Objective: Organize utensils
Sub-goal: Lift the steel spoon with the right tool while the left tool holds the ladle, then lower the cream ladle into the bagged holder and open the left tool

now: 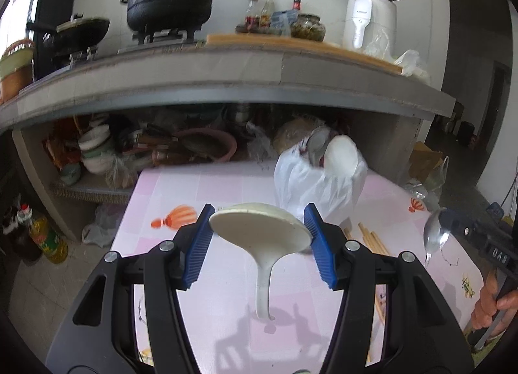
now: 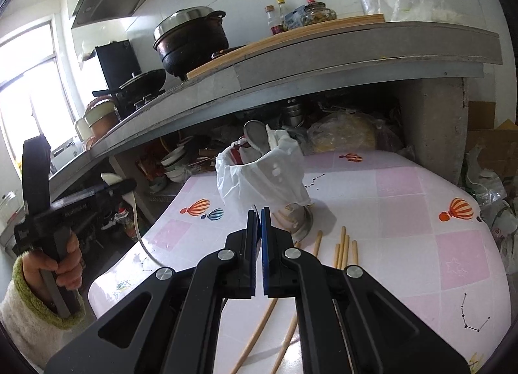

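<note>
My left gripper (image 1: 259, 213) is shut on the bowl of a white ladle-like spoon (image 1: 259, 231), whose handle hangs down over the pink table (image 1: 200, 186). The right wrist view shows that left gripper (image 2: 124, 184) at the left, off the table's edge. My right gripper (image 2: 258, 212) is shut on a metal spoon (image 1: 433, 234); in its own view only a thin sliver shows between the pads. Behind both stands a utensil holder wrapped in a white plastic bag (image 1: 317, 186) (image 2: 262, 179), with a metal spoon and a white one in it. Several chopsticks (image 2: 343, 247) lie beside its base.
A grey counter (image 1: 226, 76) overhangs the far side of the table, with pots, bottles and a white appliance on top. Bowls, basins and bags crowd the shelf beneath it. Oil bottles (image 1: 45, 234) stand on the floor at left. A person's hands hold both grippers.
</note>
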Available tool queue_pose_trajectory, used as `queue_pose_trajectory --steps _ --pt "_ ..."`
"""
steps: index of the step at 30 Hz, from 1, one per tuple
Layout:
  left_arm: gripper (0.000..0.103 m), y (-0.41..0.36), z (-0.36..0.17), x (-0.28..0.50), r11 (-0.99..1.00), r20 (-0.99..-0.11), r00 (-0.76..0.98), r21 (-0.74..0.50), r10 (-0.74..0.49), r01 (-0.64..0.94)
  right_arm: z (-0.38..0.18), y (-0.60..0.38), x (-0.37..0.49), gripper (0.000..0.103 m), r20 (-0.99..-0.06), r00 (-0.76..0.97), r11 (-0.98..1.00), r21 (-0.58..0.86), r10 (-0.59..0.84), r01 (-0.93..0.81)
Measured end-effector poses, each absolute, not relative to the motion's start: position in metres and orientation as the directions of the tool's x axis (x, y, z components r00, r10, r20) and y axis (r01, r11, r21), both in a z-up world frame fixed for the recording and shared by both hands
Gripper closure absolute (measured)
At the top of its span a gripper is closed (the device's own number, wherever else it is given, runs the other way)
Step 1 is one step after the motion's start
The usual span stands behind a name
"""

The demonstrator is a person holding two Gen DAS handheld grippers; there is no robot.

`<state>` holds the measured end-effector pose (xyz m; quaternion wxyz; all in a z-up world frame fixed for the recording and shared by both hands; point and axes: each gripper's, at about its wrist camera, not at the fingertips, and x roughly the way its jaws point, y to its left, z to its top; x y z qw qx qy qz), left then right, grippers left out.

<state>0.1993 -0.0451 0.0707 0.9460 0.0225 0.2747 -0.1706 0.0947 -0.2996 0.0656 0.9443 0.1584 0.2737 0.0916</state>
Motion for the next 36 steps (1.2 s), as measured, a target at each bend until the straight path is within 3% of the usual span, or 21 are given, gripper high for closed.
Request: queue_pose_trajectory --steps 16,36 --pt "0.049 -0.125 0.181 0.253 0.883 -0.353 0.823 -0.017 -0.444 0.469 0.071 -0.338 0.076 0.1 -0.461 0.86 0.92 0.392 0.219 -0.023" --pt "0.049 -0.194 0.094 0.352 0.882 -0.513 0.768 0.042 -0.384 0.469 0.055 -0.345 0.087 0.1 -0.487 0.841 0.907 0.422 0.235 -0.009"
